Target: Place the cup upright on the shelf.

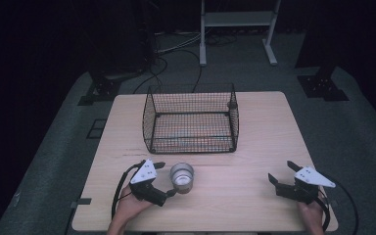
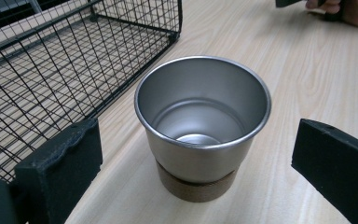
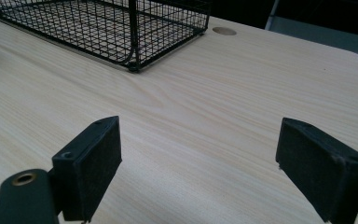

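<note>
On the bench (image 1: pixel 254 147), the cup (image 1: pixel 181 177) stands just before the wire basket (image 1: pixel 191 119), with the left tool (image 1: pixel 165 178) beside it and the right tool (image 1: pixel 280 172) well apart to its right.

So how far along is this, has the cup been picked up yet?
Not yet. Done: the left gripper is lined up, its open jaws on either side of the cup. In hand: closing on the cup, which stands on the table. Left: probably lifting it into the empty basket. The right gripper waits open.
</note>
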A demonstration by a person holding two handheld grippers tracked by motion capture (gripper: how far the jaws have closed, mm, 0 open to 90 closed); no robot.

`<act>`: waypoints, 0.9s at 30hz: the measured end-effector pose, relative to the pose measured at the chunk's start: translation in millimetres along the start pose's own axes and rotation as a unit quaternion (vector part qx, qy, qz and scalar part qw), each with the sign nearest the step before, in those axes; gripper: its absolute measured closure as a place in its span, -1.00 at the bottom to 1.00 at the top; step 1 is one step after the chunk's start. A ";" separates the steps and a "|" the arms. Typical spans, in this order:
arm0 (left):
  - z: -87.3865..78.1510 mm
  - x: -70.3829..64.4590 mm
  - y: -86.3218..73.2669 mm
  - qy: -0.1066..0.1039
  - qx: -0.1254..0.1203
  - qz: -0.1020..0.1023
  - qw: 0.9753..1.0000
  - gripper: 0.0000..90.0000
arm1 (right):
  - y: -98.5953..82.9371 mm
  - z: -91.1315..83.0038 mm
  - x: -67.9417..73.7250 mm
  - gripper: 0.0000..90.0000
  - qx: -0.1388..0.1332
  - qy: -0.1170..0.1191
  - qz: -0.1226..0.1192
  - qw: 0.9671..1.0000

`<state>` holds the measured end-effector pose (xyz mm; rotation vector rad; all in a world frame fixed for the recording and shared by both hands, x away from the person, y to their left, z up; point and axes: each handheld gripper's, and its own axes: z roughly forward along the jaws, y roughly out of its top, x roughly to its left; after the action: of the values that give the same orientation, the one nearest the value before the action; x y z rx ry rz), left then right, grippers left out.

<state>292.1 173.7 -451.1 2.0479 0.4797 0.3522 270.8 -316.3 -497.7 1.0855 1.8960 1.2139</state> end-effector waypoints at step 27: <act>36.2 6.9 10.0 -0.036 0.060 0.001 0.998 -1.00 | 0.1 0.2 0.3 -0.70 -0.001 0.004 -0.002 1.000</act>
<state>315.7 145.1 -459.9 2.1697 0.4646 0.2557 270.9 -316.0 -497.7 1.0756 1.9024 1.2199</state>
